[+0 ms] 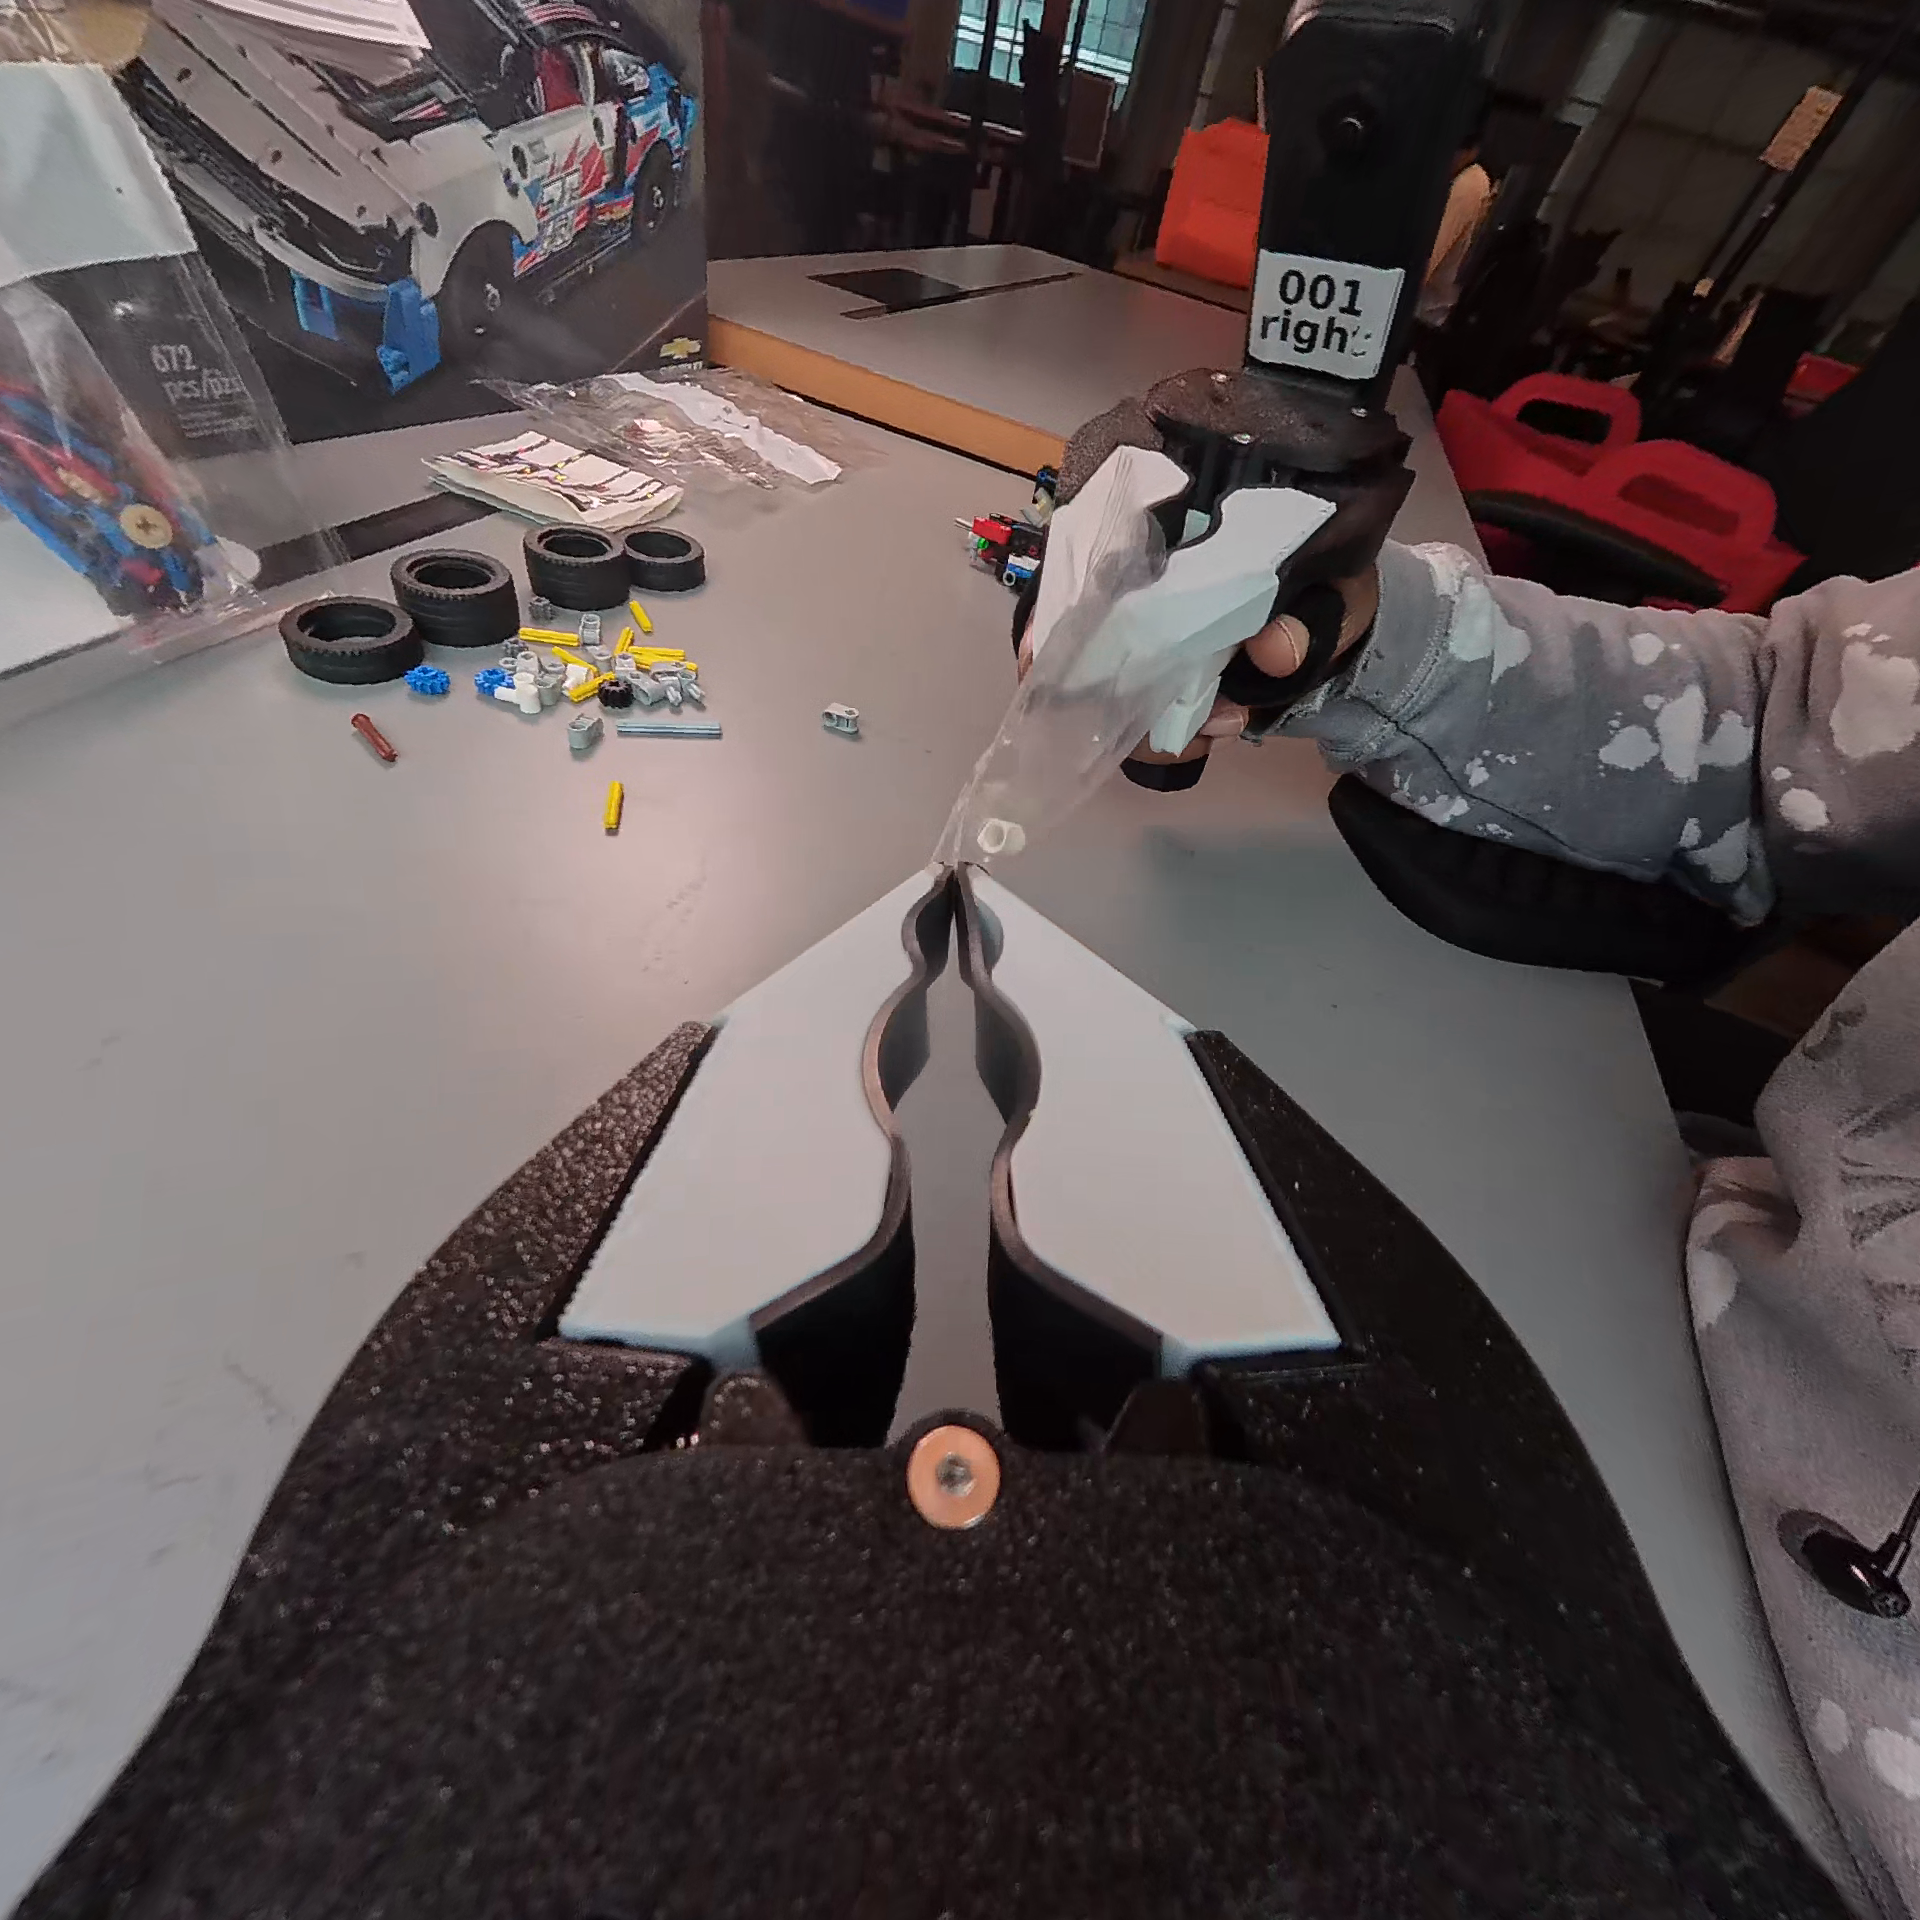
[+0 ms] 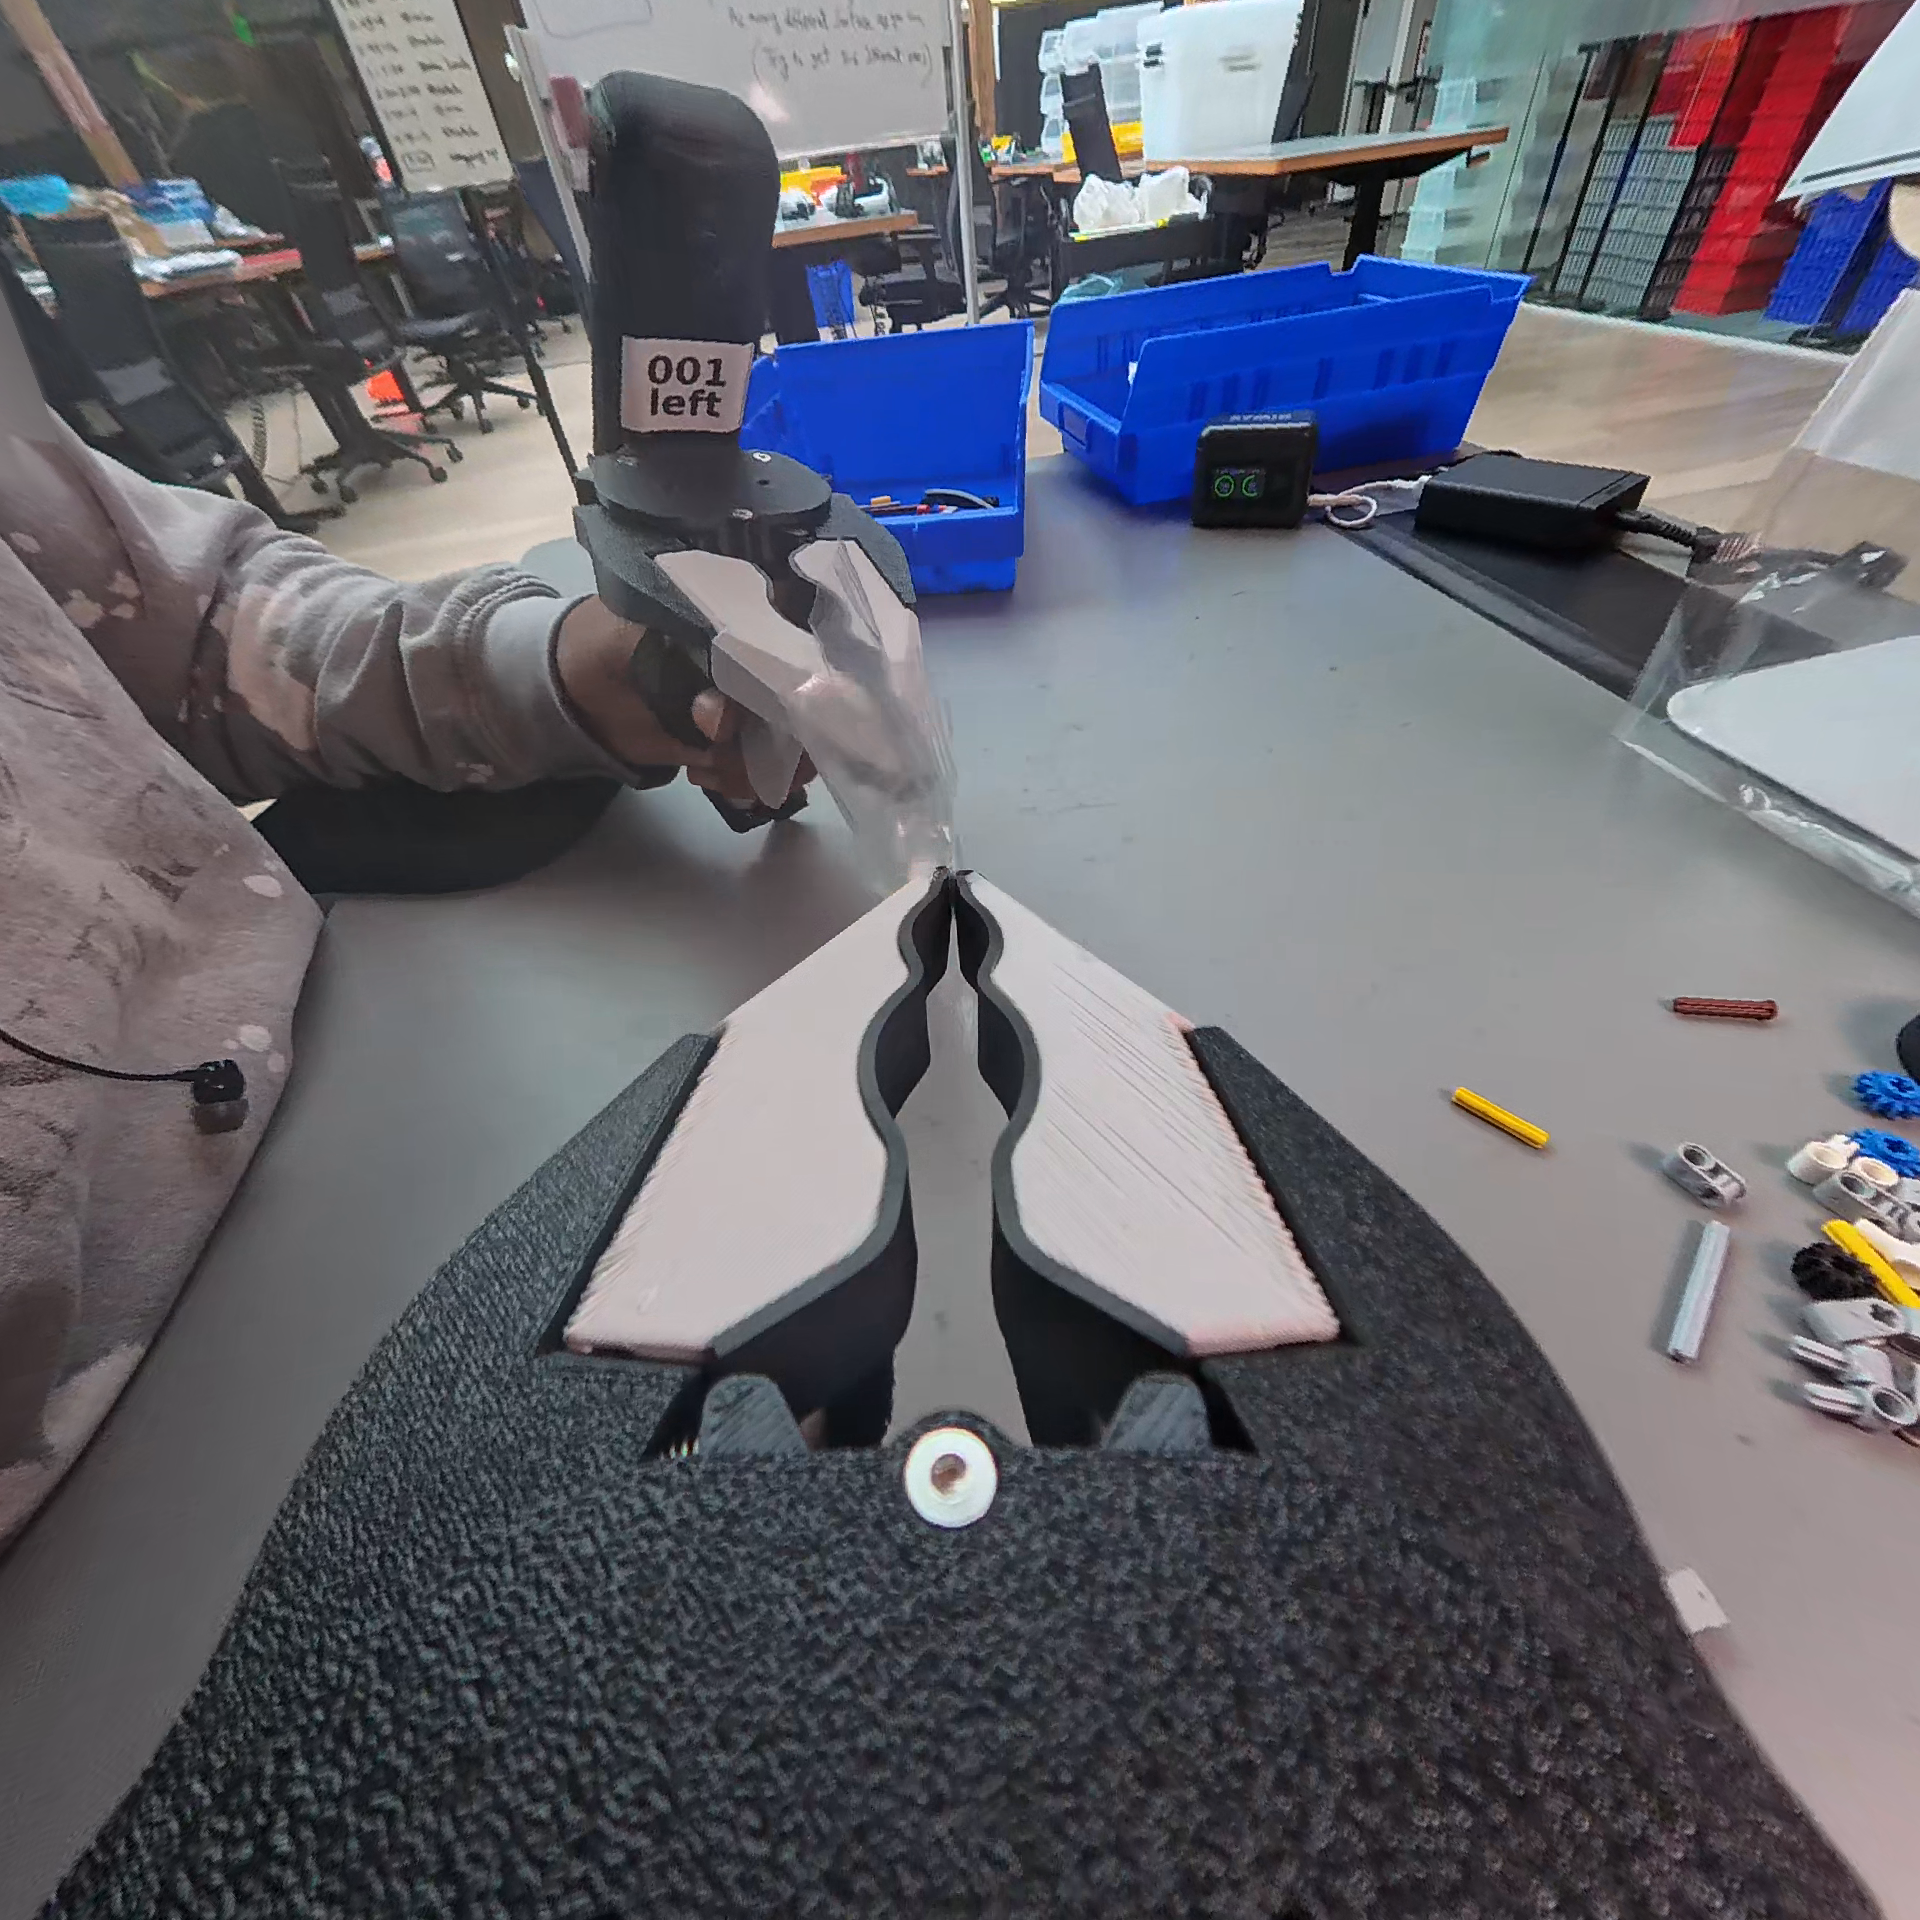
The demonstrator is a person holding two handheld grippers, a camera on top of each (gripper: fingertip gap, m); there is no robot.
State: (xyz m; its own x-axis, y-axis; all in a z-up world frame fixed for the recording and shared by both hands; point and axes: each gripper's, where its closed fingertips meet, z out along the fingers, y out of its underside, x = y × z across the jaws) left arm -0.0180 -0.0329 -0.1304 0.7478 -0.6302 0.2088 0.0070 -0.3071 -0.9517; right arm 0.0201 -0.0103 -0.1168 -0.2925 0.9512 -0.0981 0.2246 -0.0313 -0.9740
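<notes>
A clear plastic bag (image 1: 1049,727) is stretched between both grippers above the grey table (image 1: 312,1039). My left gripper (image 1: 954,871) is shut on one narrow end of the bag. A small white piece (image 1: 1000,834) sits inside the bag just past the tips. My right gripper (image 2: 951,873) is shut on the bag (image 2: 883,727) as well. Each gripper shows in the other's view, hand-held, with the bag draped over its fingers: the right one (image 1: 1179,727), the left one (image 2: 774,790).
Black tyres (image 1: 457,597) and a pile of small yellow, grey and blue building pieces (image 1: 592,670) lie left of the left gripper, and show at the right in the right wrist view (image 2: 1849,1247). A toy car box (image 1: 416,208) and a sticker sheet (image 1: 551,483) stand behind. Blue bins (image 2: 1268,364) and a black adapter (image 2: 1527,499) are at the far edge. Left tips to right tips: about 6 cm.
</notes>
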